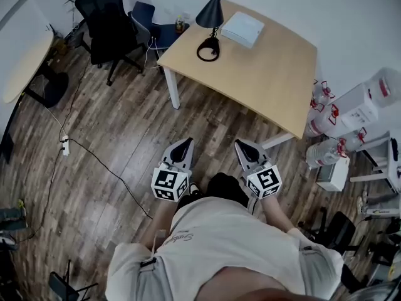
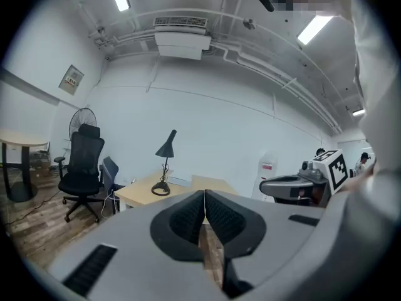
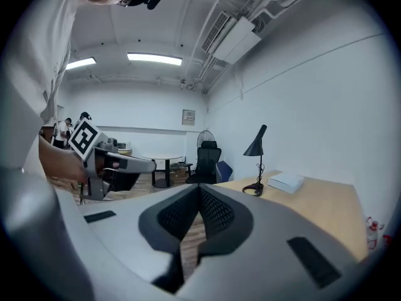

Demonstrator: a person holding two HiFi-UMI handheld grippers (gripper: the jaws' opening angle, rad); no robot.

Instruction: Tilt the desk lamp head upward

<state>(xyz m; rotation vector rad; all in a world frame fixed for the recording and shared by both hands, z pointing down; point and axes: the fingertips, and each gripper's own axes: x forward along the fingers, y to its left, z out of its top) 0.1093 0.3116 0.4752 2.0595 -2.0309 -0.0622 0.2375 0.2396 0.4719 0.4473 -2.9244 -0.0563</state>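
Scene: an office room with a wood floor (image 1: 125, 124); a person stands back from a desk (image 1: 269, 80) with a gripper in each hand.
Lamp (image 1: 211, 12): black, with a cone shade on a thin stem and a ring-shaped base. It stands on the desk's far side, near the corner towards the chairs.
Lamp head: the wide mouth faces down and the narrow end slants up, as the left gripper view (image 2: 166, 146) and the right gripper view (image 3: 255, 145) both show.
Box (image 1: 243, 29): white and flat, on the desk just beside the lamp base.
Left gripper (image 1: 185, 144): held low in front of the person, pointing towards the desk and well apart from the lamp. In its own view (image 2: 204, 197) the two dark ribbed pads are pressed together with nothing between them.
Right gripper (image 1: 241, 144): near the left one at the same height, also well short of the desk. In its own view (image 3: 199, 190) the pads meet and nothing is held.
Chairs: a black office chair (image 1: 105, 19) and a blue chair (image 1: 149, 16) stand past the desk's left end.
Round table (image 1: 24, 64): at the head view's left edge.
Bottles (image 1: 326, 150): big clear water bottles on the floor right of the desk.
Power strip (image 1: 64, 145): on the floor at the left, with a cable trailing from it.
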